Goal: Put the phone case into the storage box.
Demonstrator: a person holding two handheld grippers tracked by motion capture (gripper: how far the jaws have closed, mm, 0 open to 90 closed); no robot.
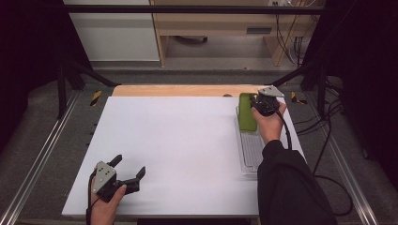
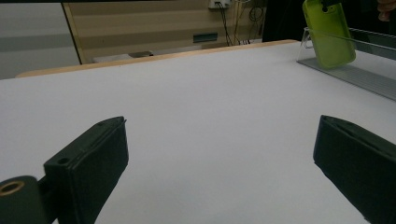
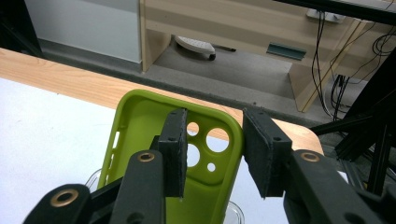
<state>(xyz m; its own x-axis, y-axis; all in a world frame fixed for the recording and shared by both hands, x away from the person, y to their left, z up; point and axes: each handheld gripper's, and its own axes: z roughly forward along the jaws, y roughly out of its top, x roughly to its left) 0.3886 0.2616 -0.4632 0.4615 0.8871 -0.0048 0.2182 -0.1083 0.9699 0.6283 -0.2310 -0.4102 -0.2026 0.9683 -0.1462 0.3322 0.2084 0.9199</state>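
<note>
A lime-green phone case point(image 1: 246, 112) stands steeply on end in a clear plastic tray point(image 1: 252, 152) at the table's right edge. In the right gripper view its hollow side with the camera holes point(image 3: 140, 121) faces me. My right gripper point(image 3: 215, 149) straddles the case's right wall. The right pad point(image 3: 261, 149) sits just outside that wall and the left pad point(image 3: 175, 149) is inside the case, with a visible gap to the wall. In the high view the right gripper point(image 1: 263, 104) is at the case's top. My left gripper point(image 1: 127, 168) rests near the front left, jaws wide apart and empty.
The white tabletop point(image 1: 178, 145) has a wooden strip point(image 1: 178, 90) along its far edge. Beyond it are a wooden cabinet point(image 1: 211, 28), black frame posts and cables on the floor at the right. The case and tray point(image 2: 369, 79) appear far right in the left gripper view.
</note>
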